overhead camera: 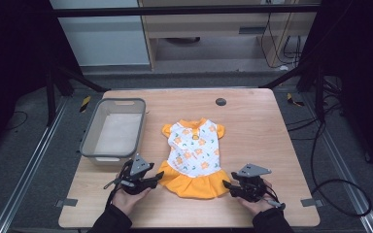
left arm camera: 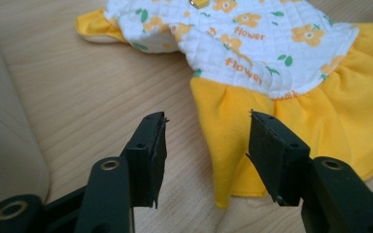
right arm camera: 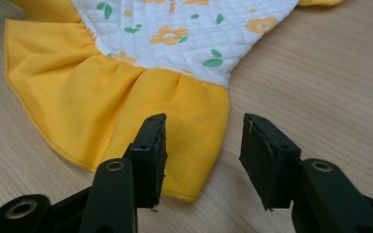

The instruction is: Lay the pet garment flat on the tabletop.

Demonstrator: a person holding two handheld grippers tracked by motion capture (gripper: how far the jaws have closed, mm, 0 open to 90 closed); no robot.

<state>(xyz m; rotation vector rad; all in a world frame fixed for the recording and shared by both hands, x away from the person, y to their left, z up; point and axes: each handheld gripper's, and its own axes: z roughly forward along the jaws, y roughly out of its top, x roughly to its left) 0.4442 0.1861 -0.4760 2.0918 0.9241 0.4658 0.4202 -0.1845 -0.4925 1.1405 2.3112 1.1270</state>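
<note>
My left gripper (overhead camera: 151,180) and right gripper (overhead camera: 229,185) sit low near the surface's (overhead camera: 252,121) front edge, pointing inward at the dress (overhead camera: 194,155) lying flat mid-surface. Both stand part-open and empty, each straddling a corner of the yellow skirt hem. The grey bin (overhead camera: 90,141) at the left edge holds nothing.

The dress (overhead camera: 194,158) is cloth: its bodice is white quilted fabric, stitched in a diamond grid and printed with orange flowers, and below the bodice the skirt is smooth, matt yellow-orange weave, gathered in soft pleats. The surface (overhead camera: 252,126) under the dress is pale wood with fine grain and a dull sheen. Left of the dress, the bin (overhead camera: 112,129) looks like matt grey plastic.
</note>
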